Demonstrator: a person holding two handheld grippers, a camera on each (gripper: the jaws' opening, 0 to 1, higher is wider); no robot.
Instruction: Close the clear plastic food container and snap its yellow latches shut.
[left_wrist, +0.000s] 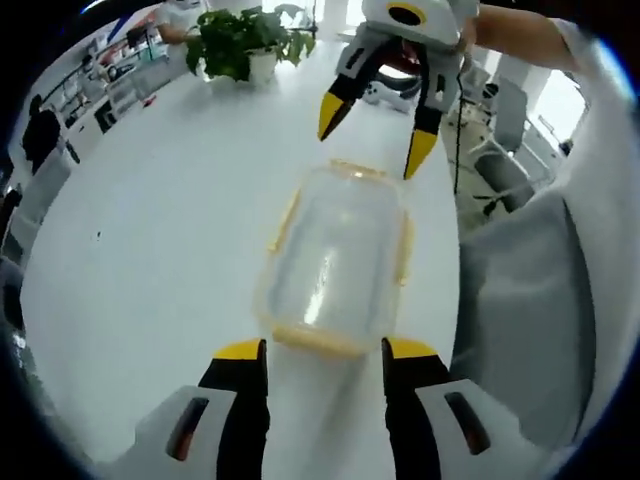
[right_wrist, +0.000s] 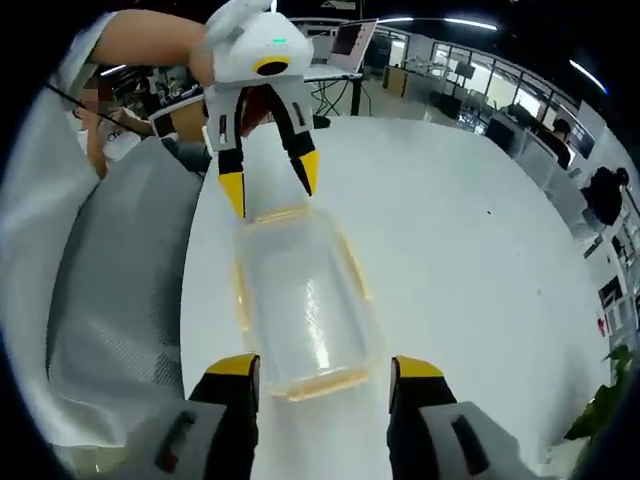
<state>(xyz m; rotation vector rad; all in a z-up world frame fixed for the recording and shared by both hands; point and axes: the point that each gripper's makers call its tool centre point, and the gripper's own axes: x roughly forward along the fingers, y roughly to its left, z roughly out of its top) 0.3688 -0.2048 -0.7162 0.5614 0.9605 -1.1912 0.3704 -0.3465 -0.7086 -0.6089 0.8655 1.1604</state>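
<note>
Broadly, a white table (left_wrist: 150, 250) spans both views, and the clear plastic food container (left_wrist: 335, 260) lies flat on it near the edge where the person stands. A grey garment on the person (left_wrist: 520, 320) hangs just past that table edge. In the left gripper view a potted plant (left_wrist: 245, 42) stands at the far end of the table, well apart from the container; office desks and shelving line the background, too blurred to detail.

Container: rectangular, see-through, lid resting on top. Yellow latches (left_wrist: 404, 250) run along its long sides and short ends; whether any is snapped down I cannot tell. In the right gripper view the same container (right_wrist: 300, 305) runs lengthwise away from the camera.

Left gripper (left_wrist: 325, 350): jaws spread wide, yellow tips sitting either side of the container's near short end, just beside it; contact cannot be confirmed. It appears in the right gripper view (right_wrist: 270, 190) at the container's far end, jaws apart, tips just over the rim.

Right gripper (right_wrist: 325, 368): jaws likewise spread, yellow tips flanking the opposite short end, holding nothing. From the left gripper view it (left_wrist: 378, 135) hangs above the far end, tips parted, held by a bare forearm (left_wrist: 515, 35).
</note>
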